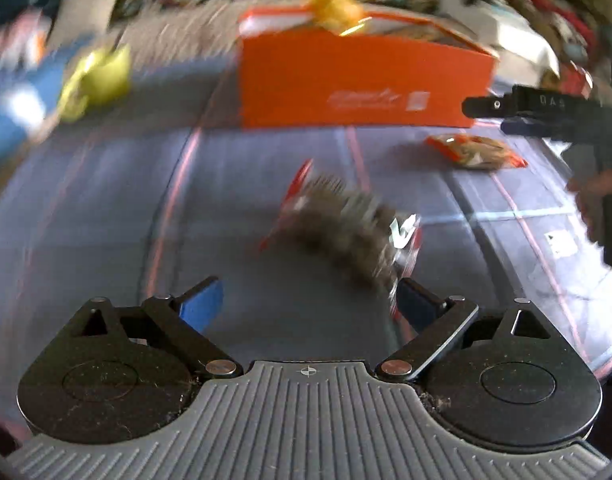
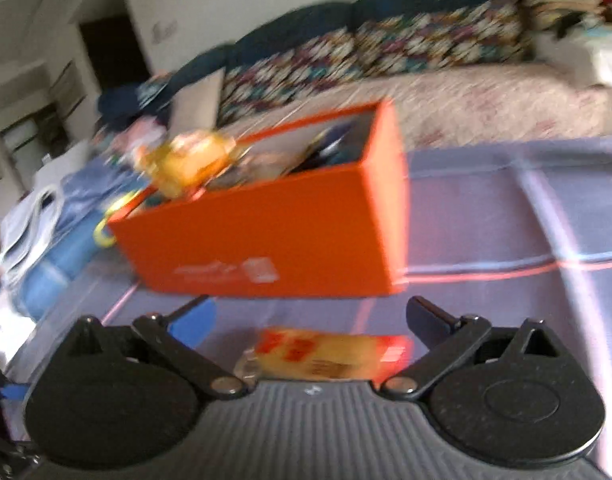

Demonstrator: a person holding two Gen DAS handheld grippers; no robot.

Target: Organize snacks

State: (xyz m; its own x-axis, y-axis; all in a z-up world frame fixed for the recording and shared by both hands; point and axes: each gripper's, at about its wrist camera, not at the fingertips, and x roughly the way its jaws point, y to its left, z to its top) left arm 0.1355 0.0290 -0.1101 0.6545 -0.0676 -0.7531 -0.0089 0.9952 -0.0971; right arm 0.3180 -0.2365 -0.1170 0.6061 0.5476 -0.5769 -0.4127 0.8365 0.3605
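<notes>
Snack packet (image 1: pixel 345 224), red-edged, brownish, motion-blurred, lying on blue cloth (image 1: pixel 106 220)

Home living room: patterned sofa (image 2: pixel 385 52), doorway (image 2: pixel 110 52).

The brown snack bag with red edges (image 1: pixel 341 224) near the orange cardboard box (image 1: pixel 357 80) is too blurry to read. The box's insides are mostly hidden.

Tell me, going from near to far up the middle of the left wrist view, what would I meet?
The left hand-held gripper with its jaws open, then a blurred red-edged snack packet on the blue cloth, then the orange box, then a yellow packet at its rim.
</notes>
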